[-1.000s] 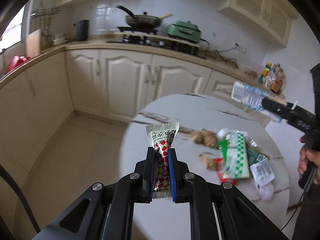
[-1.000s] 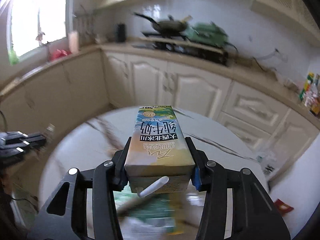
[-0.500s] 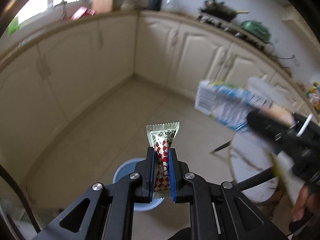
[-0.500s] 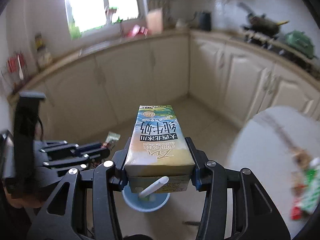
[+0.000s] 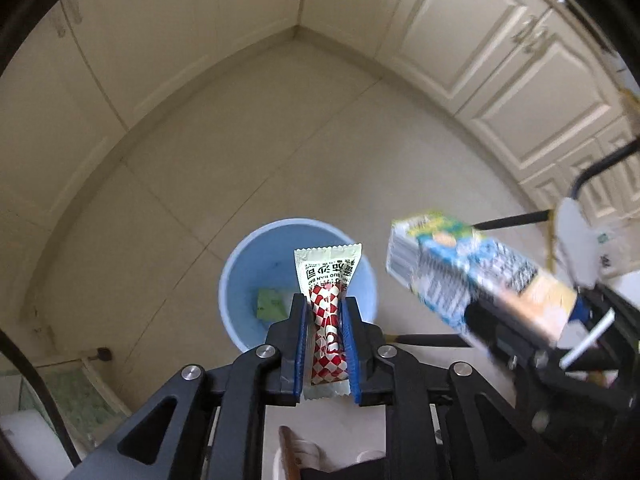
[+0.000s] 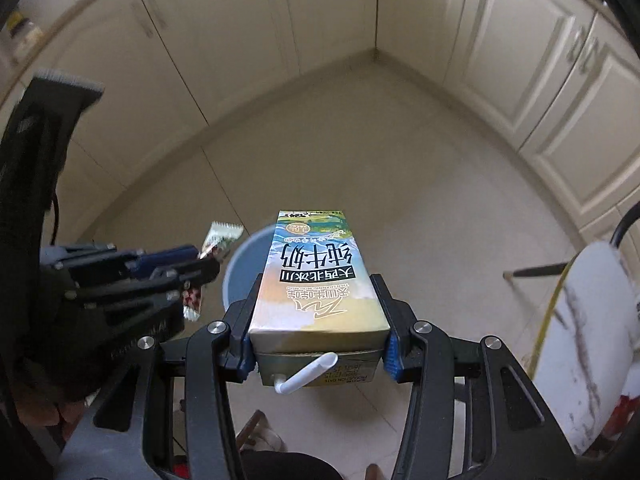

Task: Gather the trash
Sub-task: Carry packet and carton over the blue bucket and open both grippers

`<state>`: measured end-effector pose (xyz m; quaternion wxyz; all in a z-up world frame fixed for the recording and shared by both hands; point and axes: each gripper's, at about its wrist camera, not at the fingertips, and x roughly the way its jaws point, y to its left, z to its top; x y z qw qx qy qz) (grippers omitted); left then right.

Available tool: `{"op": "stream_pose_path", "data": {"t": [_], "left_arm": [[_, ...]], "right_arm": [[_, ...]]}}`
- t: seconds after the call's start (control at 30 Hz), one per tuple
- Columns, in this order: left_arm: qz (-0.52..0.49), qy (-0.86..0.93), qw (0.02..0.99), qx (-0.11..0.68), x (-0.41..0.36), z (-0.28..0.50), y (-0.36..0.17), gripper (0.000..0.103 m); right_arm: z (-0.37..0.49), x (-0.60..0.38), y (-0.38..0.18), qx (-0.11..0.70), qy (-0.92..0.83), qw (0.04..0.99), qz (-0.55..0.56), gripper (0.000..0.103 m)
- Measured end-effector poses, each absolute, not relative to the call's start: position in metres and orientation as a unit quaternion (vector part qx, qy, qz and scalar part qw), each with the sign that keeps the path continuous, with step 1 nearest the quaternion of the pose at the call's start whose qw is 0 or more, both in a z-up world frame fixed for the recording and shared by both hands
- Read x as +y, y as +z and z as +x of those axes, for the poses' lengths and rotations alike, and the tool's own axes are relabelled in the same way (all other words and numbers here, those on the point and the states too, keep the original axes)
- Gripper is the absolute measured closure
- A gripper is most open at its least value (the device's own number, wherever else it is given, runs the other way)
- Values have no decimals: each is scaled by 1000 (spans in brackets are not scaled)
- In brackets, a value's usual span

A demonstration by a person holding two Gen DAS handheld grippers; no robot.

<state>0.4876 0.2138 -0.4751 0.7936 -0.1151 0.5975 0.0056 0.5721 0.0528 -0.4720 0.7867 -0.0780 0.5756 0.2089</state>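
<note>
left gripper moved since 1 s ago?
Yes. The left gripper, shut on the ketchup packet, swung away from the table it faced then and tipped down; it now hangs over the blue bin on the floor.

Glossy printed card milk carton [image 6: 316,280]; shiny crinkled foil sachet [image 5: 327,304]; smooth plastic bucket [image 5: 244,276]; matt floor tiles [image 5: 240,152].

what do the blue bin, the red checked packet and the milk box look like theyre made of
Blue bin: likely plastic, smooth, matte, evenly coloured.
Red checked packet: thin glossy plastic film, with a crimped serrated end and creases.
Milk box: coated printed paperboard, with sharp folded edges and a slight sheen; a white straw sticks out.
</note>
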Motion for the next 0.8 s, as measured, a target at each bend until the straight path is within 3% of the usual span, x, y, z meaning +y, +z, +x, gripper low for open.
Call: {"op": "stream_pose_path", "data": {"t": [0.03, 0.13, 0.2, 0.47, 0.5, 0.53, 0.57, 0.8], "left_arm": [[-111, 10, 790, 603, 217, 490, -479, 86], [-113, 24, 776, 620, 229, 496, -486, 71], [-129, 23, 769, 625, 240, 499, -489, 55], [-147, 66, 774, 612, 274, 497, -453, 55], [-148, 71, 779, 605, 278, 491, -444, 55], [-148, 74, 783, 600, 274, 500, -430, 55], [-148, 79, 787, 594, 272, 498, -417, 55], [-140, 105, 845, 505, 229, 434, -317, 54]], "right_arm": [[575, 54, -483, 587, 211, 778, -69, 57], [584, 55, -500, 606, 214, 764, -54, 57], [588, 57, -512, 619, 216, 754, -45, 57], [578, 74, -528, 635, 236, 735, -16, 56], [576, 76, -525, 631, 239, 738, -15, 50], [575, 76, -521, 625, 237, 743, -19, 34], [574, 75, -513, 617, 237, 750, -23, 27], [562, 58, -439, 545, 228, 806, -33, 16]]}}
